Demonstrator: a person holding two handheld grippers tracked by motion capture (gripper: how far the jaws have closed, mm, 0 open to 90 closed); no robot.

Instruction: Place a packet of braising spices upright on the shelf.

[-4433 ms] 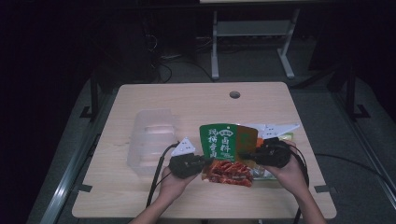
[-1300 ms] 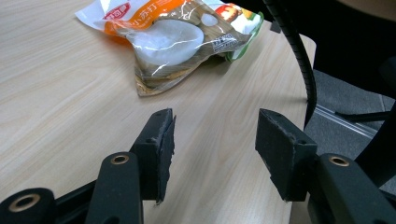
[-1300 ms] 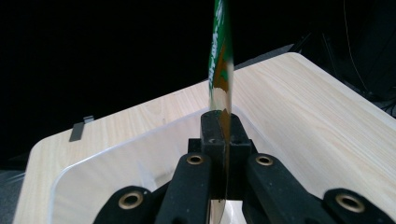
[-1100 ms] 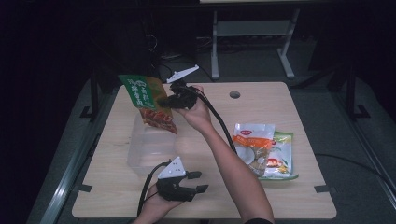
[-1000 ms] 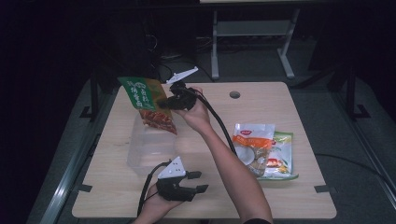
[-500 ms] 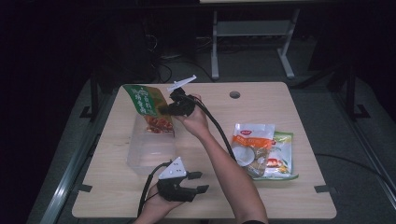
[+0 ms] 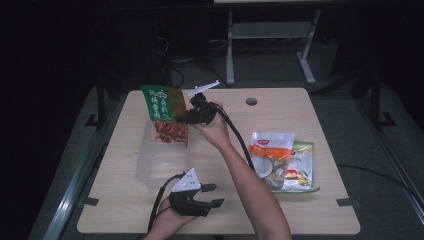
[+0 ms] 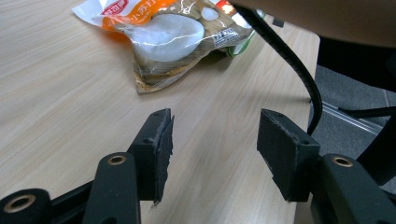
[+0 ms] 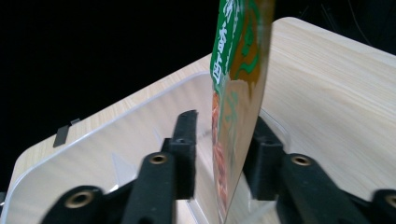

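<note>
Jaws of the right gripper (image 9: 219,154) have just been opening around the green snack packet (image 7: 165,112), apparently released upright over the clear container (image 7: 160,160); 2 packets (image 7: 280,160) wait right of it, near the idle, part-open left gripper (image 7: 212,195).

The green packet (image 7: 162,107) above the clear box bears large white Chinese characters on its green top, too small and blurred to read. The orange-and-white packet (image 8: 163,28) on the tabletop carries red-and-white Chinese lettering and a small white label, also unreadable.
</note>
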